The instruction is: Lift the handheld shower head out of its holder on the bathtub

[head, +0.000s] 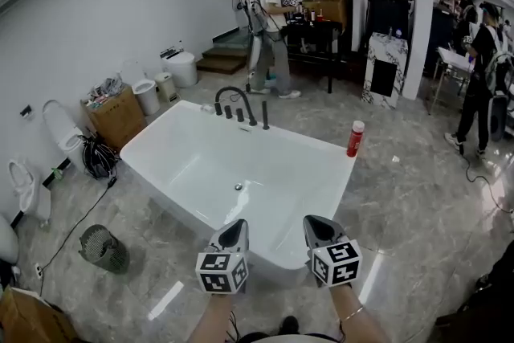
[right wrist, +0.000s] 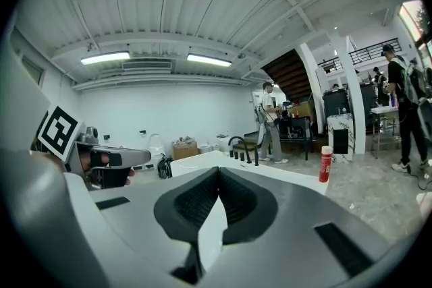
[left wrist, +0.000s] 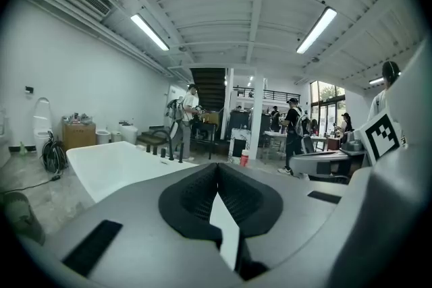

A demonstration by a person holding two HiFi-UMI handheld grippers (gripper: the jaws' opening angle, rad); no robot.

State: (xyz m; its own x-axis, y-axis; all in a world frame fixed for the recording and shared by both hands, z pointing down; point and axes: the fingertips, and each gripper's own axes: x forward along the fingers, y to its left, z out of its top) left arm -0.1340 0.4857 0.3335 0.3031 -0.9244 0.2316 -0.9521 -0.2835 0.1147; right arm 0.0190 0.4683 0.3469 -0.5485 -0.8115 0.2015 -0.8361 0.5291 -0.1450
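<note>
Across the bathtub (head: 186,163), on its far rim, the handheld shower head (head: 265,116) stands upright, well beyond the left claw (head: 235,230) and right claw (head: 316,227), both closed, empty.

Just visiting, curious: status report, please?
Left gripper, right gripper: shut, empty. Slim black handheld shower head upright on far rim of white bathtub. Nothing blocks; red bottle aside.
</note>
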